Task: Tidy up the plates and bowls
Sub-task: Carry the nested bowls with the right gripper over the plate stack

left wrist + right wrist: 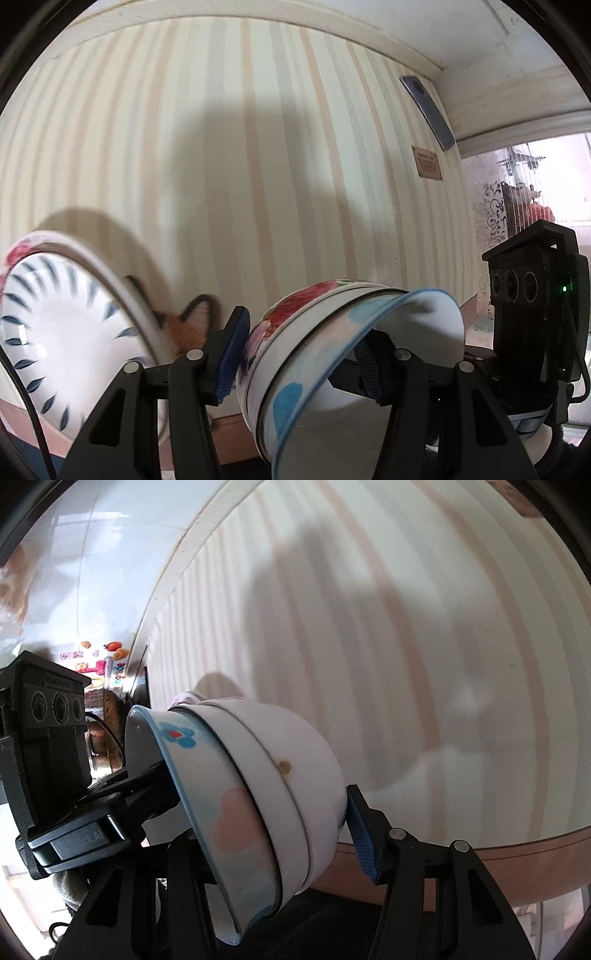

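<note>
**A:** How far along is the sorting?

**B:** Partway, I'd judge. A stack of nested bowls [332,332] is already put together: a blue-rimmed bowl [369,387] sits inside a rose-patterned bowl [295,314]. The right wrist view shows three rims. The stack is in the air, tipped on its side in front of the striped wall [258,147], at about 5 o'clock in the left view.

**A:** Who has it?

**B:** The left gripper [301,358] is clenched on the stack's wall, with one blue pad outside on the roses and the other inside the blue-rimmed bowl. The right gripper [269,830] has the stack between its fingers, and one pad touches the outermost bowl near its base. Its other finger is hidden, so I cannot tell whether it is gripping.

**A:** What's left?

**B:** The stack has to be set down somewhere. A leaf-patterned bowl [55,332] at 8 o'clock in the left view, with a floral rim behind it, is apart from the stack. It probably has to join a pile. No plates or shelf are in view.
</note>
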A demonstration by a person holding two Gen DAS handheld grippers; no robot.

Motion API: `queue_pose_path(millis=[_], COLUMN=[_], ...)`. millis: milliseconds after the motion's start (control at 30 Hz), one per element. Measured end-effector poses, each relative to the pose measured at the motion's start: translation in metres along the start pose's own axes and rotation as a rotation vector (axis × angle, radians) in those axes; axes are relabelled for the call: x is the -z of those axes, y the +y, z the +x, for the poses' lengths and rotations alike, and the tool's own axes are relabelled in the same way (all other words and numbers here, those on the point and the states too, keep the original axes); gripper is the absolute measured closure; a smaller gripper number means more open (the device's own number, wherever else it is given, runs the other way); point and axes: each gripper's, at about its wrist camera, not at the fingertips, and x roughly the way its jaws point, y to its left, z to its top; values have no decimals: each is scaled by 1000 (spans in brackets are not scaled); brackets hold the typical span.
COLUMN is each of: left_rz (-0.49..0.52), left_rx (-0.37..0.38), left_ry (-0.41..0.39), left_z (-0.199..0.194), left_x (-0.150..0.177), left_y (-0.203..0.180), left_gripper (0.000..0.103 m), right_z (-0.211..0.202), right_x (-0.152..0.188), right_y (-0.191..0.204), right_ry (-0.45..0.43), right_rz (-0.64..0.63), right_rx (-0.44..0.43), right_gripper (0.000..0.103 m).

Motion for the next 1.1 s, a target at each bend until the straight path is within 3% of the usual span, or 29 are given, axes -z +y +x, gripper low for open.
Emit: queue_pose_path(millis=[500, 733, 1100], left_rz=[-64, -111, -146], left_rx=[-12, -17, 15], left_ry=[-60, -54, -41], left_z=[-67, -65, -57], left_x=[18, 16, 13], left_y=[106, 147, 176], left_gripper=[51, 51, 51], right_z=[85, 129, 153], right_x=[2, -9, -19], right_y=[121, 152, 165], right_ry=[37, 76, 100], right_rz=[-87, -105, -106], right_rx=[-15, 4, 46], right_gripper=[47, 47, 47])
